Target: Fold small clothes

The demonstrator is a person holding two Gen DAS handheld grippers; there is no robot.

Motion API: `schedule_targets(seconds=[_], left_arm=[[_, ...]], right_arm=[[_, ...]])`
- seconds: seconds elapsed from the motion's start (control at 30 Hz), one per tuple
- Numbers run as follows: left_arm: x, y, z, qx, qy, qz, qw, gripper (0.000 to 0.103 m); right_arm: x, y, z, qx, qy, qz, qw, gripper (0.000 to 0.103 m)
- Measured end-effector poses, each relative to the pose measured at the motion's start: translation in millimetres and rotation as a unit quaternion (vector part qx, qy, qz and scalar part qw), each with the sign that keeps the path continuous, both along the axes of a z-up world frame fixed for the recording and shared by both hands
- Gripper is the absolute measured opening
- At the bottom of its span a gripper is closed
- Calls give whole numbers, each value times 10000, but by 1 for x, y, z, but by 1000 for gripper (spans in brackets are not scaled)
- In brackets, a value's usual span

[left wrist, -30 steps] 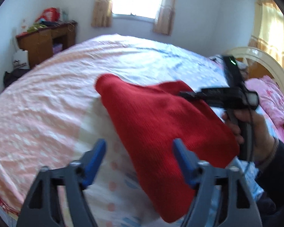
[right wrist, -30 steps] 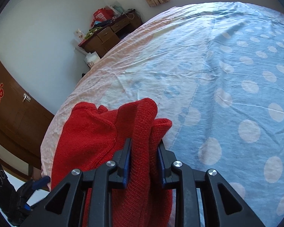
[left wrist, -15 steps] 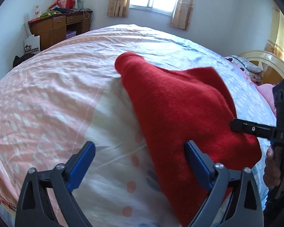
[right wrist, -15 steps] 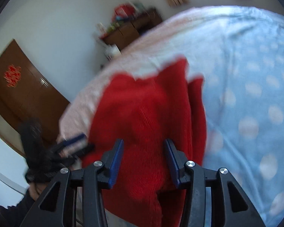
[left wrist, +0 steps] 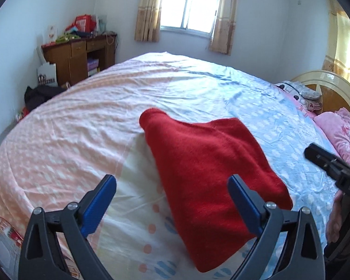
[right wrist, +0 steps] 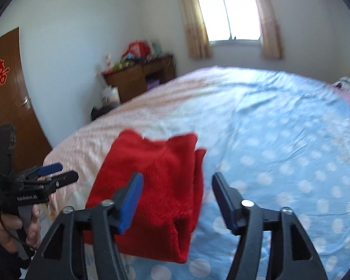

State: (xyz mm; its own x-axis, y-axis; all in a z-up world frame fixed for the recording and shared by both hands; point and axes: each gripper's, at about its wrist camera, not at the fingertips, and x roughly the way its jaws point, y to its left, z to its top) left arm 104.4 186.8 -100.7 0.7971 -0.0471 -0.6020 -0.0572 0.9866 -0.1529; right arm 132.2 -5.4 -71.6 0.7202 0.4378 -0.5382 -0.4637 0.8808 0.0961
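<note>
A folded red knit garment lies flat on the bed near its front edge; it also shows in the right wrist view. My left gripper is open and empty, raised above the garment's near left side. My right gripper is open and empty, raised above the garment's near right side. The left gripper also shows at the left of the right wrist view, and the right gripper's body at the right edge of the left wrist view.
The bed has a pink dotted sheet on the left and a blue dotted sheet on the right. Pink pillows and a headboard are at the right. A wooden desk stands by the wall and a brown door at the left.
My right gripper has let go of the red garment, opened and pulled back. The garment now lies folded on the bed. Both grippers have risen and drawn away from it.
</note>
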Motion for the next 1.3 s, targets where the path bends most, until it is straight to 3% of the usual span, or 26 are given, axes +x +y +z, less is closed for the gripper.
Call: schedule_targets(seconds=[0.23,0.6,1.3], left_arm=[[-2,-6,5,80,-125,-104,9998,99],[-9,-12,13,249,-314,-67,9992,99],[-9,-15,11,267,-279,-84,9992,101]], right_arm=[[-18,-8,19,196,-502,-161,9984,70],[-18,0,11,95,-394,-111,9991,70],[-21,-1,11,147,-376,-103,9991,70]])
